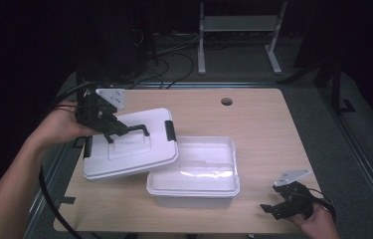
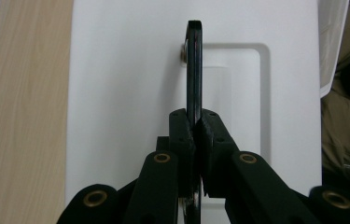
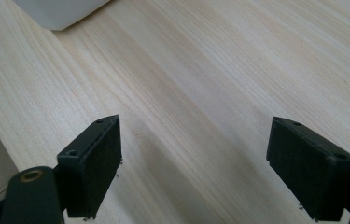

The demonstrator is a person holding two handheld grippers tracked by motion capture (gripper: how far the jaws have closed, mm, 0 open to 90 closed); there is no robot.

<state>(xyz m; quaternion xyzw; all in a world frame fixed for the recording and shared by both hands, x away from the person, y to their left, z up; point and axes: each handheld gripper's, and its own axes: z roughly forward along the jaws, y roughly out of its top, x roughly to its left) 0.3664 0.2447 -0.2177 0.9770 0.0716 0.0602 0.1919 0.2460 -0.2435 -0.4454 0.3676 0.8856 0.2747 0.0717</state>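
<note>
Two grippers are at work, but just one has a load. The left gripper (image 1: 105, 130) has its jaws pinched tight on the black handle (image 2: 193, 70) of the white lid (image 1: 129, 144), which hangs tilted at about nine o'clock from the open white box (image 1: 194, 172), its right edge overlapping the box's left rim. The right gripper (image 1: 279, 208) waits at about four o'clock from the box, near the edge of the wooden table (image 1: 268, 129), jaws spread wide with nothing between them. I judge the lid is being either fitted or taken away. To do it well, keep the grip centred on the handle so the lid stays level, and move it slowly enough that its black side latch (image 1: 170, 130) clears the rim without snagging or dragging the box.
</note>
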